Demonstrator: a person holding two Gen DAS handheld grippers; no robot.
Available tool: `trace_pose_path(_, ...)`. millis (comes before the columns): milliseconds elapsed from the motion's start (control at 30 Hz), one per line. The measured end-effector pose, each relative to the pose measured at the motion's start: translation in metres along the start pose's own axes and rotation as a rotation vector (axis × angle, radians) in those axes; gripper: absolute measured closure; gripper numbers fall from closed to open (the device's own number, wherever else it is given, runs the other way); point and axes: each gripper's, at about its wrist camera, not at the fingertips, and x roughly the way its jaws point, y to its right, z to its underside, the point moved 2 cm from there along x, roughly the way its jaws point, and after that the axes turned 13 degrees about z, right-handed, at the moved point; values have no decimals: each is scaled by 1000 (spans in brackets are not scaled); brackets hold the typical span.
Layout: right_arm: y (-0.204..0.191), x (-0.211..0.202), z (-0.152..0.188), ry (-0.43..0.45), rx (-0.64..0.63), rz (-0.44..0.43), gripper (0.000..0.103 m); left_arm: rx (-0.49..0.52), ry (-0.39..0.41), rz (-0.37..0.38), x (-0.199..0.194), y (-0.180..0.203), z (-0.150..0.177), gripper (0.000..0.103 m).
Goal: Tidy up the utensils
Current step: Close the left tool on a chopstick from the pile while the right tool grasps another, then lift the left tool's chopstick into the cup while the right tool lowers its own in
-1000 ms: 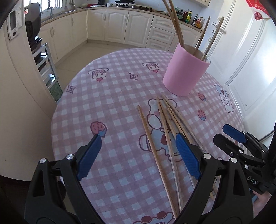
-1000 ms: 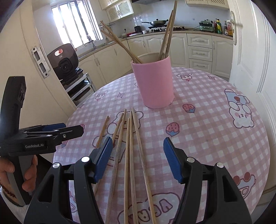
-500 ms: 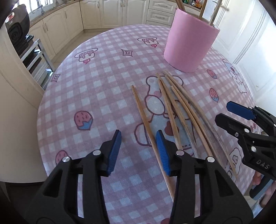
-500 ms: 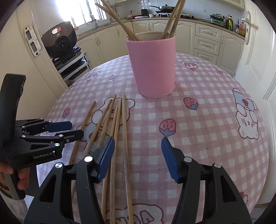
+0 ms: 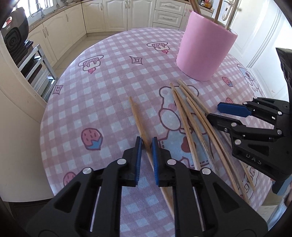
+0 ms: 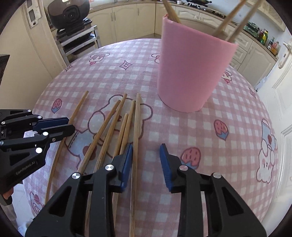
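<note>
Several wooden chopsticks lie on the pink checked tablecloth (image 5: pixel 109 76). A pink cup (image 5: pixel 204 49) at the far side holds several more chopsticks; it also shows in the right wrist view (image 6: pixel 191 73). My left gripper (image 5: pixel 146 144) has its jaws nearly closed around the single leftmost chopstick (image 5: pixel 138 118), low on the table. It shows from the side in the right wrist view (image 6: pixel 60 125). My right gripper (image 6: pixel 146 153) is open and low, with the rightmost chopstick (image 6: pixel 136 127) of the bundle just inside its left finger. It shows in the left wrist view (image 5: pixel 224 113).
The round table's (image 5: pixel 54 127) edge falls away at the left, toward a metal rack (image 5: pixel 38 67) with a dark appliance (image 5: pixel 12 32). Cream kitchen cabinets (image 5: pixel 127 16) stand behind. A white door (image 6: pixel 281 109) is at the right.
My left gripper has dropped to the table and narrowed from wide open to nearly closed around the leftmost chopstick. My right gripper has moved forward and down over the bundle, narrowing a little.
</note>
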Motion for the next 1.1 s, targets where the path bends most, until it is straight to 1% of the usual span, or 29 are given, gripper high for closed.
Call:
trace_pose_path(100,0,5,-12,-44,-16,-17,75,-9,2,10,2,0,-3,94)
trace_pose_path(167,-2,7,-18,-60,-22,-23,78,-13,4,19,3,0,-5,95)
trace_pose_path(200,-3,8,-21,-62,-20,-24,83,-17,5,28,4,0,-7,96)
trace_pose_path(233,-3,9,-22,-62,-17,-27,91,-19,5,34,4,0,-7,96)
trace_pose_path(267,-3,9,-23,-61,-14,-31,96,-21,7,41,4,0,-9,97)
trace_pose_path(300,-4,10,-25,-59,-9,-32,97,-25,9,48,4,0,-9,97)
trace_pose_path(367,-2,8,-24,-46,11,-40,98,-34,11,73,4,1,-12,97)
trace_pose_path(467,3,1,-19,-15,52,-75,98,-23,34,76,-5,7,-16,97)
trace_pose_path(600,16,-28,-11,66,104,-129,98,-8,87,112,-29,17,-21,97)
trace_pose_path(833,40,-95,-13,273,174,-174,98,44,201,190,-80,48,-40,97)
trace_pose_path(967,54,-123,-13,364,218,-180,98,82,256,198,-101,66,-52,97)
trace_pose_path(1033,58,-130,-15,391,235,-189,98,91,274,214,-108,73,-57,97)
trace_pose_path(1100,61,-136,-17,423,248,-204,98,107,293,213,-115,80,-63,97)
